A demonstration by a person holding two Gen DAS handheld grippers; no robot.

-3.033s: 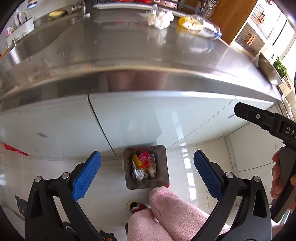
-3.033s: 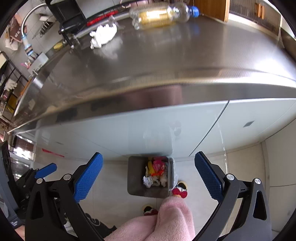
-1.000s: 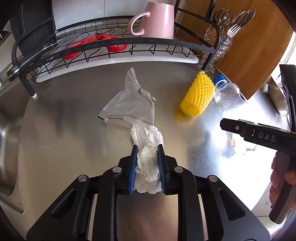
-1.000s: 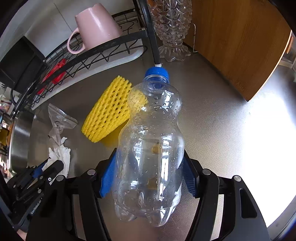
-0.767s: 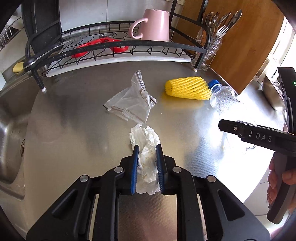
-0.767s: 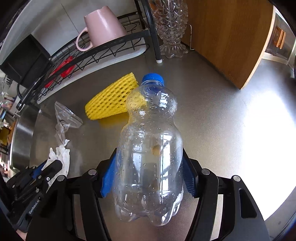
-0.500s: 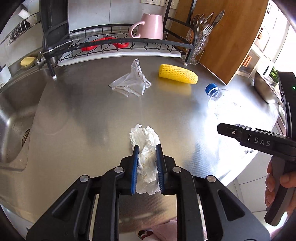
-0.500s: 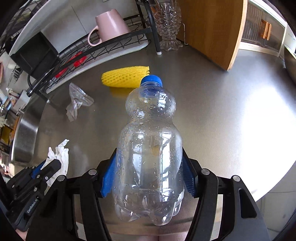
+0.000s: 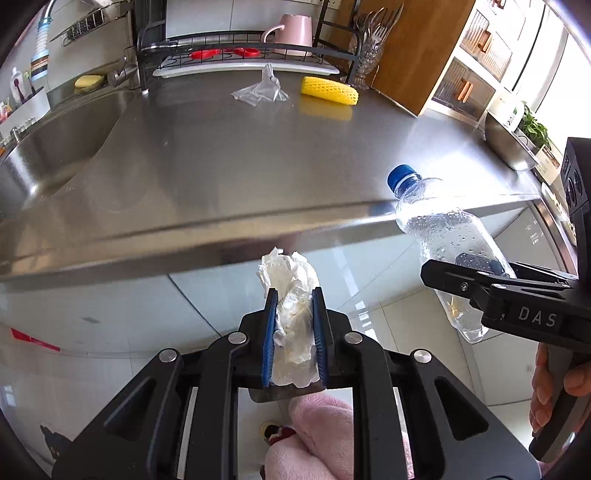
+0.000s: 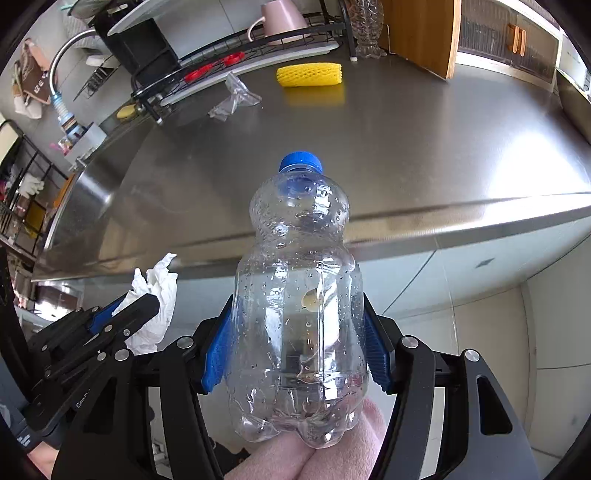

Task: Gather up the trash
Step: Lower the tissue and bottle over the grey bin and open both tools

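Note:
My left gripper [image 9: 293, 295] is shut on a crumpled white tissue [image 9: 291, 295], held in the air just off the counter's front edge. A grey bin's rim [image 9: 273, 396] peeks out below the tissue. My right gripper [image 10: 299, 325] is shut on a clear plastic bottle [image 10: 299, 306] with a blue cap, also past the counter edge. In the left wrist view the bottle [image 9: 447, 243] and right gripper [image 9: 491, 291] show at the right. In the right wrist view the tissue [image 10: 153, 295] and left gripper [image 10: 122, 310] show at the lower left. A yellow foam net [image 9: 328, 90] and a clear plastic bag [image 9: 260, 92] lie on the far counter.
A steel counter [image 9: 221, 155] has a sink [image 9: 44, 155] at the left and a dish rack [image 9: 240, 55] with a pink mug [image 9: 295, 29] at the back. White cabinet fronts [image 9: 110, 306] stand below. Pink-trousered knees [image 9: 317, 435] and tiled floor lie beneath the grippers.
Both grippers have pulled back from the counter's middle to beyond its front edge, carrying the tissue and the bottle. The foam net and plastic bag stay on the counter, now far away.

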